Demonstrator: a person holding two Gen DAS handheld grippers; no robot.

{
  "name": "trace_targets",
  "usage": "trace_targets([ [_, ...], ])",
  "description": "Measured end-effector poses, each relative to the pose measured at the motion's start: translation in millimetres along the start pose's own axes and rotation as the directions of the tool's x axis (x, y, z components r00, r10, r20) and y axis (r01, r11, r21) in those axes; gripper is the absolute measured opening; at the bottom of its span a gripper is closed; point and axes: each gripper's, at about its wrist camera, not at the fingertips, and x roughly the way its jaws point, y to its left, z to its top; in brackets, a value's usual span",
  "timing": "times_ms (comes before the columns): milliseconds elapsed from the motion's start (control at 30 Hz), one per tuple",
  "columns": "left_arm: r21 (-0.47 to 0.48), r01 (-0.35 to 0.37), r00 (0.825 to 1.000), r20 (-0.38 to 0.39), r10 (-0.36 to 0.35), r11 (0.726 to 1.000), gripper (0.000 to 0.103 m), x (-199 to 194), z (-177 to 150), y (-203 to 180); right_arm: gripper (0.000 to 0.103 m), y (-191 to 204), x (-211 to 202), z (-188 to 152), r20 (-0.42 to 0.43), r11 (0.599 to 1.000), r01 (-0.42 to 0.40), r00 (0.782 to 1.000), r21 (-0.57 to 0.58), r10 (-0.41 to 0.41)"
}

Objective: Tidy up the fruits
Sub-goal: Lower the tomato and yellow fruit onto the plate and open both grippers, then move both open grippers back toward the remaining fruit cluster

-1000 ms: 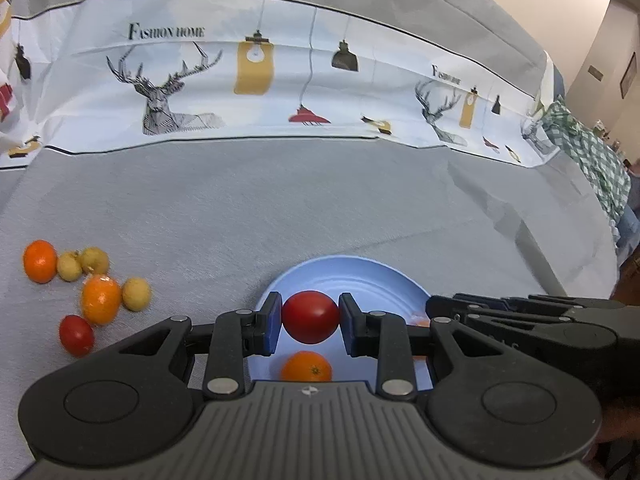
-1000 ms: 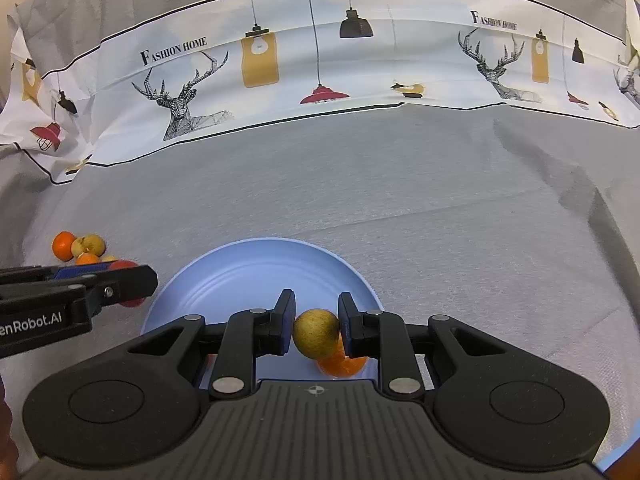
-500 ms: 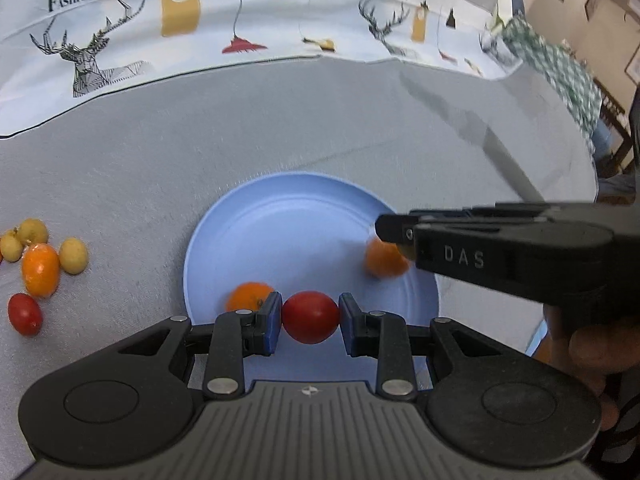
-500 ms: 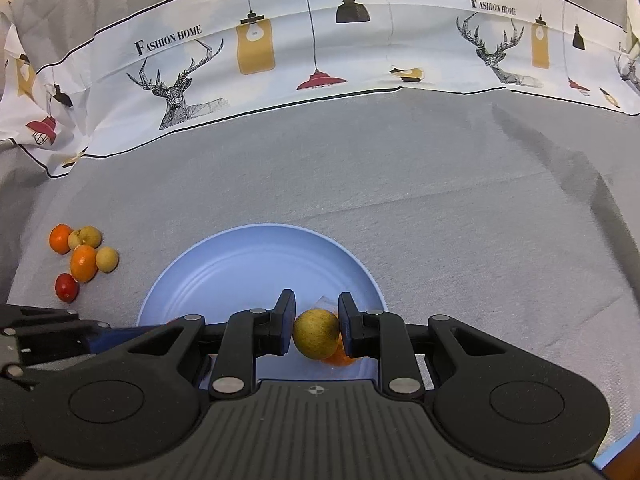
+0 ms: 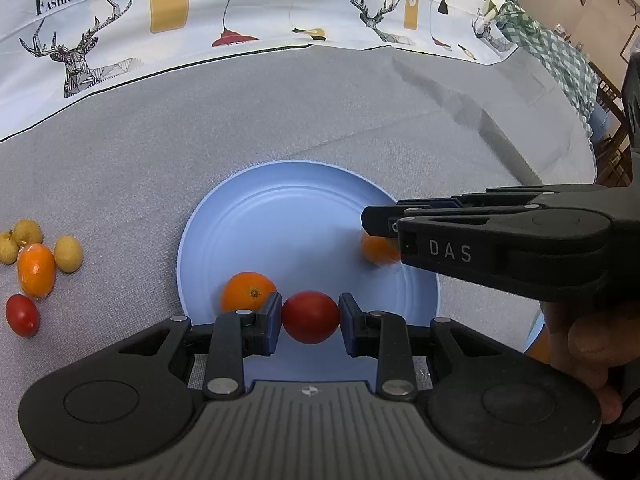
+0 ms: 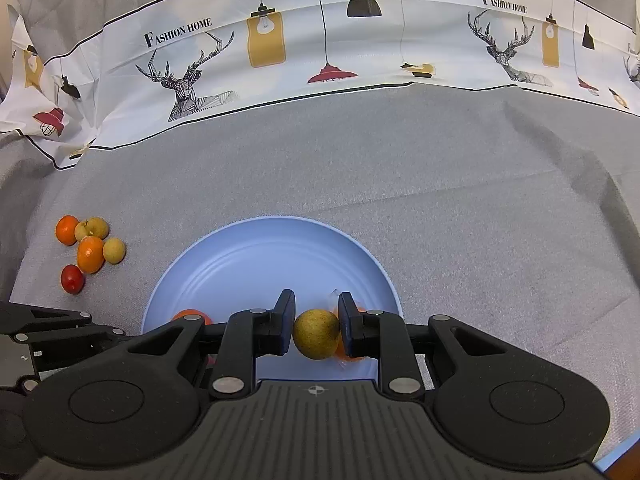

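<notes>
My left gripper (image 5: 310,317) is shut on a red tomato (image 5: 310,316) over the near rim of the blue plate (image 5: 288,216). An orange (image 5: 247,291) lies on the plate just left of it, and a second orange (image 5: 376,249) lies at the plate's right, partly hidden by my right gripper's fingers (image 5: 472,236). In the right wrist view my right gripper (image 6: 316,326) holds a yellow-brown round fruit (image 6: 316,333) above the plate (image 6: 272,256); its left pad stands a little off the fruit. An orange fruit (image 6: 354,350) sits behind it.
Loose fruits lie on the grey cloth left of the plate: a red tomato (image 5: 22,315), an orange (image 5: 36,274) and several small yellow fruits (image 5: 68,254). They also show in the right wrist view (image 6: 90,254). A printed cloth (image 6: 320,52) rises at the back.
My left gripper has moved over the plate with the tomato. My right gripper's jaws have widened slightly around the yellow fruit. The plate now looks nearer in the left wrist view.
</notes>
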Motion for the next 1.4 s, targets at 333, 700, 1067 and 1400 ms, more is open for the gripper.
trace_targets([
  [333, -0.017, -0.001, 1.000, 0.016, 0.001, 1.000, 0.035, -4, 1, 2, 0.040, 2, 1, 1, -0.010, 1.000, 0.005, 1.000, -0.003, -0.005],
  [700, -0.056, -0.010, 0.999, 0.052, 0.013, 0.998, 0.035, -12, 3, 9, 0.040, 5, -1, 1, 0.013, 1.000, 0.016, 1.000, -0.001, -0.016],
  [1067, -0.108, -0.031, 0.995, 0.090, 0.041, 0.994, 0.023, -28, 7, 30, 0.026, 21, -7, 6, 0.091, 1.000, 0.015, 0.996, -0.010, -0.014],
  [1400, -0.238, -0.056, 0.989, 0.117, 0.086, 0.970, 0.023, -45, 14, 78, 0.011, 44, -7, 9, 0.172, 0.999, -0.053, 0.984, 0.011, 0.050],
])
